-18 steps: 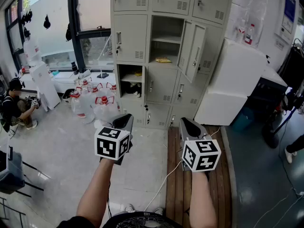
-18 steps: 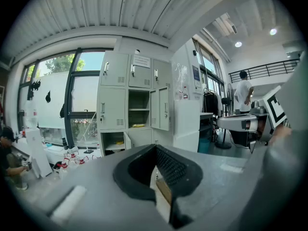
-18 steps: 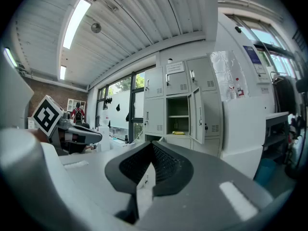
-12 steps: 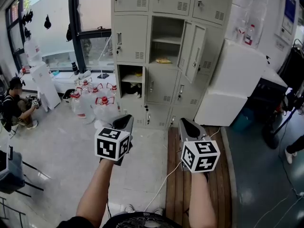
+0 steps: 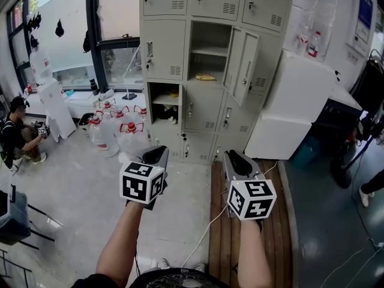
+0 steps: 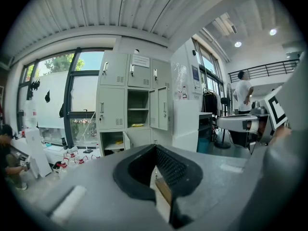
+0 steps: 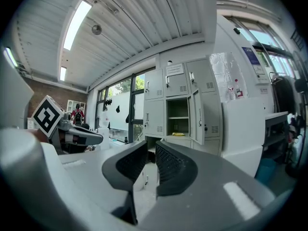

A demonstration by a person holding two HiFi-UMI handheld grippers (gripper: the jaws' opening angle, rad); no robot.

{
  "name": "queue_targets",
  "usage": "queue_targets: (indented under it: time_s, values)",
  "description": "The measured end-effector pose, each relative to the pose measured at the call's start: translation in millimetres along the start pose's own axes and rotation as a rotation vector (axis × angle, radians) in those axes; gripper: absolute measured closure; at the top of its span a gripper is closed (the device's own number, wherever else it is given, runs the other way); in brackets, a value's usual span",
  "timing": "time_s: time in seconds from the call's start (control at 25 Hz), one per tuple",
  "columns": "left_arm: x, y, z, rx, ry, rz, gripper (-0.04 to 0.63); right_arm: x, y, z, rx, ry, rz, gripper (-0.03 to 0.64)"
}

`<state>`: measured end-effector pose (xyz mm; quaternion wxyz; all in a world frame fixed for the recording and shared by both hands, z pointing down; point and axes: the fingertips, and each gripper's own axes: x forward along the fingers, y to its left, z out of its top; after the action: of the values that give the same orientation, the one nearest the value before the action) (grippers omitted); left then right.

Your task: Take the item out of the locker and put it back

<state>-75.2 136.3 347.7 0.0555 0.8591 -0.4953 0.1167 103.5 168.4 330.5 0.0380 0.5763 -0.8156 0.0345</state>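
**Status.** The left gripper (image 5: 158,152) is closed, its pads meeting at the tips, and it holds nothing. The right gripper (image 5: 231,156) has its jaws a narrow slit apart, with nothing between them. Both are held near level, well short of the locker bank (image 5: 165,47). The yellow item (image 5: 206,77) lies on the floor of the upper open compartment (image 5: 210,38). That is well ahead of and above both grippers, and nearer the right gripper's line.

**Hazards, as judged.**
1. Neither gripper stands wide enough to take the item. Brought in as they are, the jaws would likely push it deeper rather than grasp it.
2. The compartment's door (image 5: 246,65) hangs open on the right gripper's side. A reach from that side could strike it or swing it.
3. A lower open compartment (image 5: 157,90), ahead of the left gripper, holds another yellowish thing, so a wrong pick is possible.
4. A white cable (image 5: 207,236) trails on the floor between the grippers, beside a wooden platform (image 5: 223,245) under the right gripper. It could trip the person stepping forward.
5. Water jugs (image 5: 129,138) stand ahead and left of the left gripper and crowd that approach.

**Count.**
- Grippers: two.
- Open compartments: two.
- Yellow items in the upper one: one.
- Red-capped jugs: at least four; the exact number is unclear.
- Seated person (image 5: 15,134), far left of the left gripper: one.
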Motion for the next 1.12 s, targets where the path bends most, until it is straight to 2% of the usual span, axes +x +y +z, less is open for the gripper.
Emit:
queue_targets:
  time_s: [1.12]
  values:
    - [-2.5,-7.8,-0.8,-0.001,0.004,0.006,0.595,-4.7,-0.5,-2.6,0.006,0.011,0.029,0.357]
